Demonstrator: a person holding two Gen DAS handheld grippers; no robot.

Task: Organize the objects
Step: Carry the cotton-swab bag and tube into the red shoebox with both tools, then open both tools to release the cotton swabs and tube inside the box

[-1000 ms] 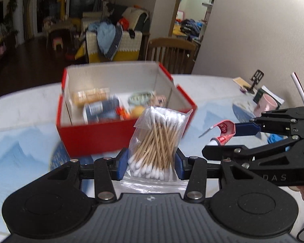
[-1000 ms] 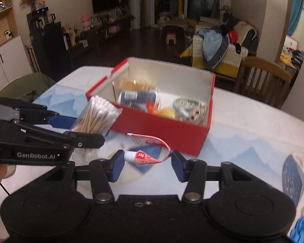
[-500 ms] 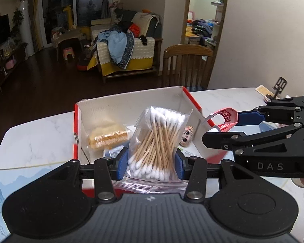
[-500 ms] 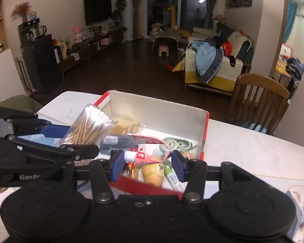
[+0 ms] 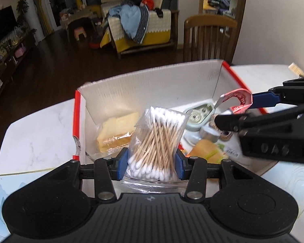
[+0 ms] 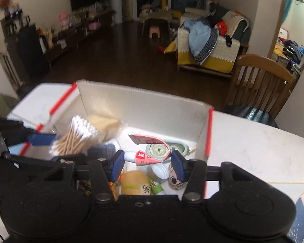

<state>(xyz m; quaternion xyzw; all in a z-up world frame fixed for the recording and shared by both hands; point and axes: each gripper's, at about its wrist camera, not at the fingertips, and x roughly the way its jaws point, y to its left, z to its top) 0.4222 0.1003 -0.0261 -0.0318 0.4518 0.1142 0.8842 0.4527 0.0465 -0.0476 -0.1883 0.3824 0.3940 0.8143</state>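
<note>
Both grippers hang over the open box (image 5: 152, 85), a red carton with white inner walls that sits on the pale table (image 5: 40, 125); the left gripper (image 5: 152, 162) pinches a clear bag of cotton swabs (image 5: 158, 141) between its blue pads, the bag upright, its cotton tips above the near left part of the box; just beyond the bag a wrapped yellowish block (image 5: 115, 129) lies against the box's left wall. The right gripper (image 6: 148, 162) pinches a small red and white tube (image 6: 146, 154), squashed and curled, held crosswise over the middle of the box; from the left camera that tube shows as a red hook at the tip of the other tool. Beneath it the box holds a pale green round-cornered case (image 6: 162, 147), a small silver tin (image 6: 158, 172), a yellow-orange packet (image 6: 135, 184) and a little cartoon-faced figure (image 6: 175, 179), all crowded together. A wooden chair (image 6: 259, 83) stands behind the table; beyond it, a sofa (image 6: 208, 46) heaped with clothes.
</note>
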